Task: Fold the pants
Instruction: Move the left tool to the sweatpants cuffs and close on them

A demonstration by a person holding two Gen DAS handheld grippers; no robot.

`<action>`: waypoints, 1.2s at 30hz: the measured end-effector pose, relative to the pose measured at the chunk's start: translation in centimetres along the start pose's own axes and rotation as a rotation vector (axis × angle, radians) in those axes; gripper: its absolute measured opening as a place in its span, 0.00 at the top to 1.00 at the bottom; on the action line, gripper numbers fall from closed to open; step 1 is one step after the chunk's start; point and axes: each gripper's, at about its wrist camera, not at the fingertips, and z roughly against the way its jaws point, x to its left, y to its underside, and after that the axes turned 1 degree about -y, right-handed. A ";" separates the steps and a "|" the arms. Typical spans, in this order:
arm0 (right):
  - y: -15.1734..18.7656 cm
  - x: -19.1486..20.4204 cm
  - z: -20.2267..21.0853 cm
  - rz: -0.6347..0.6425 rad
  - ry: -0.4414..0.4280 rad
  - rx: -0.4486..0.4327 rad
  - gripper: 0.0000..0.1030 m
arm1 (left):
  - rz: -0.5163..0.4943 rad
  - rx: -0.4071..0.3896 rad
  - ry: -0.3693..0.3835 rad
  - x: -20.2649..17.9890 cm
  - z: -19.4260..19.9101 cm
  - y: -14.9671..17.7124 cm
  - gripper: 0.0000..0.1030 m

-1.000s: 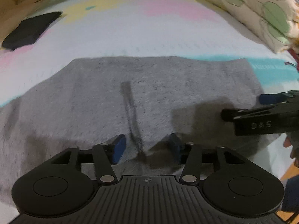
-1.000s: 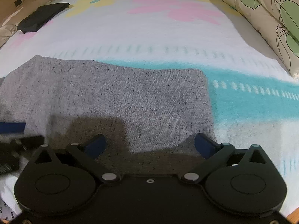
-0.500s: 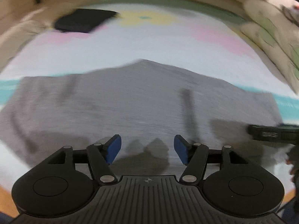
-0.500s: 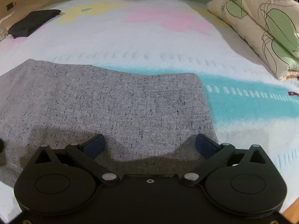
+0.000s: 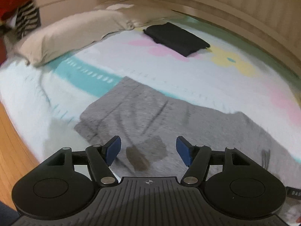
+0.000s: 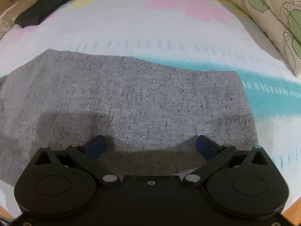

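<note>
Grey speckled pants [image 6: 135,94] lie flat on the patterned bed sheet; they also show in the left wrist view [image 5: 160,116], where their wrinkled left end is in sight. My left gripper [image 5: 147,151] is open and empty, hovering over the wrinkled end of the pants. My right gripper [image 6: 150,147] is open wide and empty, low over the near edge of the pants by their right end.
A folded black garment [image 5: 175,37] lies far back on the sheet [image 5: 169,71], also in the right wrist view [image 6: 41,10]. A beige pillow [image 5: 71,35] lies at the left, floral pillows [image 6: 269,20] at the right. The wooden bed edge [image 5: 11,143] runs at the left.
My left gripper has swung left along the pants to their wrinkled end and opened wider. My right gripper has stayed open over the right end, shifting only slightly.
</note>
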 end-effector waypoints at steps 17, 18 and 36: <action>-0.2 0.1 -0.3 -0.044 0.017 0.001 0.00 | 0.229 0.148 0.078 4.7 -4.2 1.8 0.36; -0.3 0.1 -0.3 -0.042 0.016 0.000 0.00 | 0.230 0.135 0.079 4.7 -4.3 1.8 0.32; 0.8 -0.1 0.3 -0.034 0.011 -0.031 0.00 | 0.338 -0.041 0.207 6.3 -7.4 0.4 0.13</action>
